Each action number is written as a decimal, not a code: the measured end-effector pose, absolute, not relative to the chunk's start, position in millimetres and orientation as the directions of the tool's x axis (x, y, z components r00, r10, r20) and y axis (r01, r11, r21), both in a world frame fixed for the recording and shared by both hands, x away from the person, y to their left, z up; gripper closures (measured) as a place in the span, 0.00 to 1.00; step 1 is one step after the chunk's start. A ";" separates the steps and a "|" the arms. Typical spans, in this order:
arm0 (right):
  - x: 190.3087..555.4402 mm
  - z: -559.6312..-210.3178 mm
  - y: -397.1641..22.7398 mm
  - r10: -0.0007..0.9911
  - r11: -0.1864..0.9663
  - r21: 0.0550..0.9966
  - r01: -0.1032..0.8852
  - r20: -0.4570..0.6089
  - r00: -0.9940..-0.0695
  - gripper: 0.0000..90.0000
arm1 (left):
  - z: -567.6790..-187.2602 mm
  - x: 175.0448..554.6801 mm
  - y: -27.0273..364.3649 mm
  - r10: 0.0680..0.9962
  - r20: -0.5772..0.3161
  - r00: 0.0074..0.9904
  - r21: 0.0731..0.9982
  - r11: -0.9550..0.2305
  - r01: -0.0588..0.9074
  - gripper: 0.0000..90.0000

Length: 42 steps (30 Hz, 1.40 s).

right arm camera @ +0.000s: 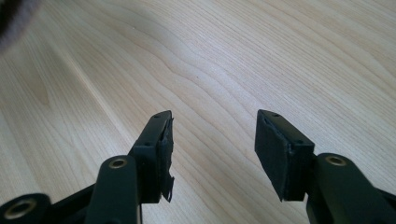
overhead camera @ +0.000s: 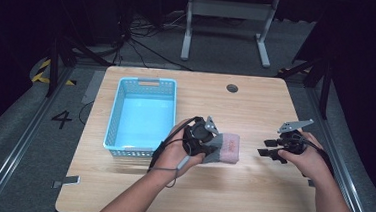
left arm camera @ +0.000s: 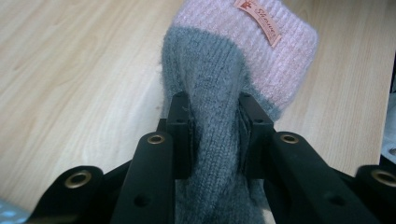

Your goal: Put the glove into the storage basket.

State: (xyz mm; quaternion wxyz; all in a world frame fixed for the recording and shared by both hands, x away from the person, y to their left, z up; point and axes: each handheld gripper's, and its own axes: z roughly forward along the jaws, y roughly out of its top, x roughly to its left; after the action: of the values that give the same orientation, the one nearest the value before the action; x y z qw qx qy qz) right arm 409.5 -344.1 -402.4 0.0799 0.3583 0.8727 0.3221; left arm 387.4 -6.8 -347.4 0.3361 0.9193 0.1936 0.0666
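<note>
- Currently my left gripper (left arm camera: 215,135) has its jaws clamped on the grey-and-pink knitted sock (left arm camera: 233,70), held just above the light wooden worktop (overhead camera: 250,190), beside the pale blue plastic basket (overhead camera: 143,113).
- Right gripper (right arm camera: 212,140): jaws open, empty.
- Risk, as I judge it: the soft knit slips or the hanging cuff snags the basket rim.

A pale wooden table (overhead camera: 250,190) carries a blue basket (overhead camera: 116,116).

Tabletop (overhead camera: 250,190) evenly lit, probably from overhead; surroundings dark. Soft shadows under hands. High view slightly soft. Gripper views sharp mid-frame; near jaws blurred, mild glare on wood grain.
</note>
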 end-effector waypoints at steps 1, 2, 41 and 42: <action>410.2 -402.7 -343.6 0.675 0.538 0.618 0.574 0.092 -0.732 0.54 | -344.9 389.7 -2.8 0.412 -0.009 0.911 0.648 -0.692 0.319 0.79; 410.8 -403.1 -343.1 0.675 0.540 0.617 0.573 0.090 -0.733 0.54 | -344.9 389.7 -2.8 0.412 -0.009 0.911 0.648 -0.692 0.319 0.79; 397.9 -416.8 -354.1 0.714 0.505 0.596 0.624 0.117 -0.690 0.51 | -319.0 486.3 164.1 0.608 -0.059 0.792 0.683 -0.554 0.476 0.78; 397.4 -416.9 -354.3 0.716 0.505 0.594 0.626 0.117 -0.688 0.51 | -319.9 487.9 166.6 0.611 -0.059 0.789 0.688 -0.548 0.476 0.78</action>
State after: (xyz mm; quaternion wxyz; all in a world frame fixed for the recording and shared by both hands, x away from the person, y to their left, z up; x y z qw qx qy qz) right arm 397.4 -354.3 -416.9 0.0719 0.3882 0.8645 0.3111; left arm 487.9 166.6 -319.9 0.3597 0.8747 0.3107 0.0943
